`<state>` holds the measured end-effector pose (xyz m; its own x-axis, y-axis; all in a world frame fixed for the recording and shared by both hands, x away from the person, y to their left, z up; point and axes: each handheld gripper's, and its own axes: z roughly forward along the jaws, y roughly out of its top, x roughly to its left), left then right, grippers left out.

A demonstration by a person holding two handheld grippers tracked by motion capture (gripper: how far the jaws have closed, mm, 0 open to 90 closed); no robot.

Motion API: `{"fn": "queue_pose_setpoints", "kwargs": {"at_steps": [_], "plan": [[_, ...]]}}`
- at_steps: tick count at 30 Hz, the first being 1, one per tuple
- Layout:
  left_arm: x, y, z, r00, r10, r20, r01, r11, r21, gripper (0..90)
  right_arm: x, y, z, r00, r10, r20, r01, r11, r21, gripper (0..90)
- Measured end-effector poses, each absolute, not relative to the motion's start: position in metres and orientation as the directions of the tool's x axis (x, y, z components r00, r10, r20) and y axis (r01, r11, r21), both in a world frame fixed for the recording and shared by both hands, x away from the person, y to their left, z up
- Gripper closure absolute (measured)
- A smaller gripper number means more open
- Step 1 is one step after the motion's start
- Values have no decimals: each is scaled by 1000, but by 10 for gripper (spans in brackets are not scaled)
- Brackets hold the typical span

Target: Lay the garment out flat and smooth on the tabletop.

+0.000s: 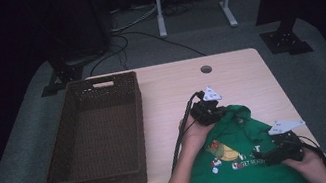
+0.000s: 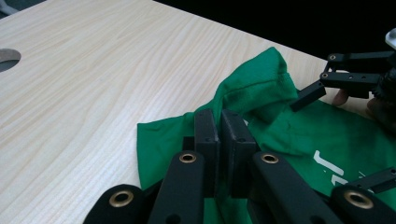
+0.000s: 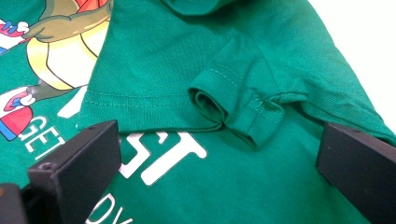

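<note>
A green T-shirt [image 1: 244, 130] with a cartoon print and white lettering lies crumpled on the near right part of the wooden table [image 1: 170, 87]. My left gripper [image 1: 218, 113] sits at the shirt's far edge. In the left gripper view it [image 2: 219, 117] is shut on a raised fold of the green shirt [image 2: 261, 84]. My right gripper [image 1: 266, 154] rests low over the shirt's right side. Its jaws [image 3: 219, 140] stand wide open, with a folded sleeve hem [image 3: 233, 109] lying on the shirt between them, untouched. One of its fingers [image 2: 308, 94] appears across the shirt.
A large, empty brown wicker basket [image 1: 100, 181] stands on the left part of the table. A round cable hole [image 1: 206, 69] is near the far edge. The person's forearms come in from the bottom. Black stands and a white frame are on the floor beyond.
</note>
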<state>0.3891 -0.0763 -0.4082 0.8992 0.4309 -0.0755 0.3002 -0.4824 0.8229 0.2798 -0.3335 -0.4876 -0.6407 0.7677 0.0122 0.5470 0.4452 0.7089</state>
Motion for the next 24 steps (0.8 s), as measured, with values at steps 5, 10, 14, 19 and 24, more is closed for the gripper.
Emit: {"fn": "queue_pose_setpoints", "kwargs": {"at_steps": [5,10,14,19,24], "plan": [[393,-73,-406,896,438,-73,302,-482,822,865,280,-334,-488,-641,768,12,547,445,709,0],[397,-69,-404,891,449,-70,307,-482,821,864,280,-334,-488,-640,768,12,547,445,709,0],[401,-65,-404,885,460,-74,316,-475,821,865,280,-333,-488,-640,768,13,548,444,709,0],[405,-59,-404,878,472,-73,322,-472,821,865,280,-334,-488,-641,767,11,547,446,709,0],[410,-55,-405,871,486,-76,331,-465,821,865,280,-334,-488,-641,768,12,548,446,708,0]]}}
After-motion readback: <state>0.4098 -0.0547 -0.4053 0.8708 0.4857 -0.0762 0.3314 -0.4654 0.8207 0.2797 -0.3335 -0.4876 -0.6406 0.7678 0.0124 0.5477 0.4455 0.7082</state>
